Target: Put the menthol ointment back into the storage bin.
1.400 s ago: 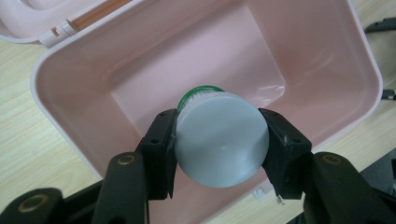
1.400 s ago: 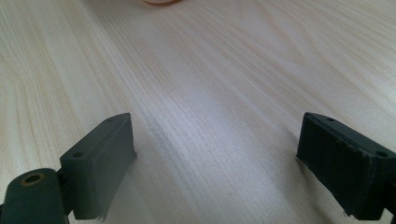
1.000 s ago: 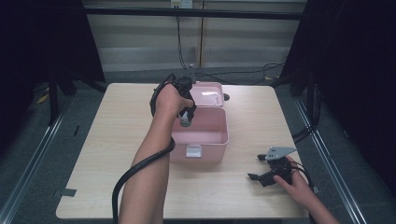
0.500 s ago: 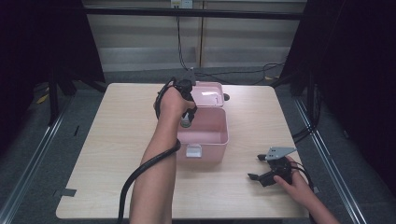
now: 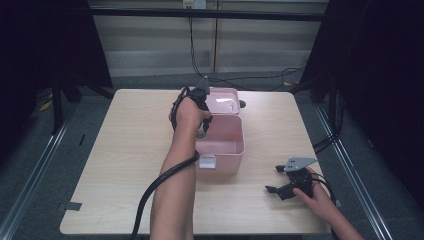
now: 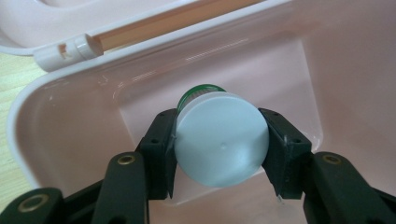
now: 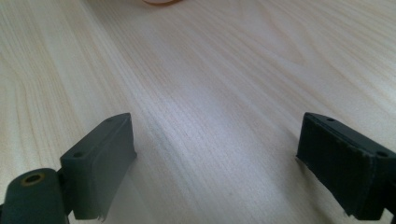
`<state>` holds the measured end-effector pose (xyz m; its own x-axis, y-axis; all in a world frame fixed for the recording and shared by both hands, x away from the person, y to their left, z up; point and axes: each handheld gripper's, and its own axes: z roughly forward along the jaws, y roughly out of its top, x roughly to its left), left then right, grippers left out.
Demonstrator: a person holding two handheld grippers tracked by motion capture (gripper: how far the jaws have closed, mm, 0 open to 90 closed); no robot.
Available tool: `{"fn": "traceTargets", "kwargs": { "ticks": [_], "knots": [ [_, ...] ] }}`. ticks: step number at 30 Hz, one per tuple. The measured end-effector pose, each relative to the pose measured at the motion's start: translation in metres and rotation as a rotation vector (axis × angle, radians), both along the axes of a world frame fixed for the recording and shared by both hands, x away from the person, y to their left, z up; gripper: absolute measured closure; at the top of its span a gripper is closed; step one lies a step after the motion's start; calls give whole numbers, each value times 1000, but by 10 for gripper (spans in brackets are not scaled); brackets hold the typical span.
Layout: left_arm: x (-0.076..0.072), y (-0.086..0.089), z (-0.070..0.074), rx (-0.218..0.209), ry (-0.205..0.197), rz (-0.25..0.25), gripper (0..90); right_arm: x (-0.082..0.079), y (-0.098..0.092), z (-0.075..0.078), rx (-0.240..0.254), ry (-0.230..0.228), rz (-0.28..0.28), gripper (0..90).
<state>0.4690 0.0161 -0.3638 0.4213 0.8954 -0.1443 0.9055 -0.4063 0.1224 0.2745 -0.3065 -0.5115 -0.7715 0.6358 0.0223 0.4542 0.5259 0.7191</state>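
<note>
From the high view, the left gripper [image 5: 201, 117] hangs over the near-left part of an open pink plastic box [image 5: 227, 145] in the middle of the wooden table [image 5: 125, 150], its jaws pointing down into the box; the hinged lid [image 5: 222, 100] lies flat just beyond it. The right gripper [image 5: 286, 186] rests low on the table well off to the right of the box, nearer the person.

In the left gripper view, the two black jaws are closed partway onto a small bottle [image 6: 219, 137], pads pressed against opposite sides of its broad white cap, with a green band showing just beyond the cap. The bottle hangs inside the box, above the floor directly ahead of the jaws (whether its base touches the bottom I cannot tell). It looks like a light, rigid plastic container; the cap is smooth and round, so I judge it could twist or slip if the squeeze eases. The cap's sides, where the pads sit now, seem the sensible hold, since they are the widest, stiffest part.

In the right gripper view, the jaws stand wide apart with nothing between them, only bare wood grain ahead, and a pink edge of the box far in front.
</note>
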Motion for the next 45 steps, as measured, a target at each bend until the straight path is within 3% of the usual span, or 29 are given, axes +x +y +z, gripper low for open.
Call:
{"fn": "traceTargets", "kwargs": {
  "ticks": [20, 33, 45],
  "knots": [
    [4, -10, -34, 22, -17, 13, 503, 0, 0, 0, 4, 3, 1, 104],
    [4, -16, -48, 22, -21, 4, 502, 0, 0, 0, 5, 3, 2, 105],
    [4, -17, -59, 14, -40, 28, 502, 0, 0, 0, 4, 7, -1, 105]
  ]
}}
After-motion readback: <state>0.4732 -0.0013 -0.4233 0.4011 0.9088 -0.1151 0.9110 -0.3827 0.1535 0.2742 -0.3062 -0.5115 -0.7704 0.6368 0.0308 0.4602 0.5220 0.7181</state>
